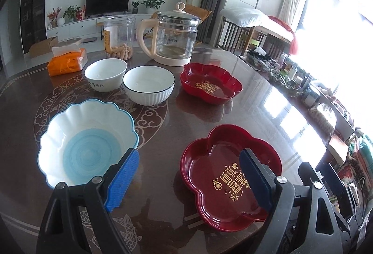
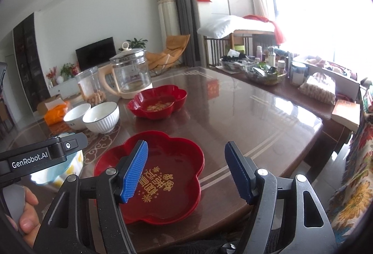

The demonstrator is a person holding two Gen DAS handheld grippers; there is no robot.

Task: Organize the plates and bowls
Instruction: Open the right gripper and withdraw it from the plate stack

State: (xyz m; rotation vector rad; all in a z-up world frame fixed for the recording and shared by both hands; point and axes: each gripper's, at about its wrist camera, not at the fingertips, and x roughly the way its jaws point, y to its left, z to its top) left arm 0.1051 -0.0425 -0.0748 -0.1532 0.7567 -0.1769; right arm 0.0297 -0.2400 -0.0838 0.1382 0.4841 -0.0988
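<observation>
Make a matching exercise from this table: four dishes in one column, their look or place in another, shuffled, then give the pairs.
1. scalloped bowl
2. ribbed bowl
3. near red plate
4. far red plate

A. beside the glass kettle
B. blue inside, wavy rim
C. white with a thin dark rim
D. closest to the table's near edge, gold lettering

Pairs: 1-B, 2-C, 3-D, 4-A

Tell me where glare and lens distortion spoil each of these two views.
Left wrist view: the window at right is blown out to white, swallowing detail there; the table mirrors bright patches; straight edges bow towards the corners. Right wrist view: the window is overexposed too, glare streaks the table, and dark vignetting rings the frame. The near red plate stays sharp.
</observation>
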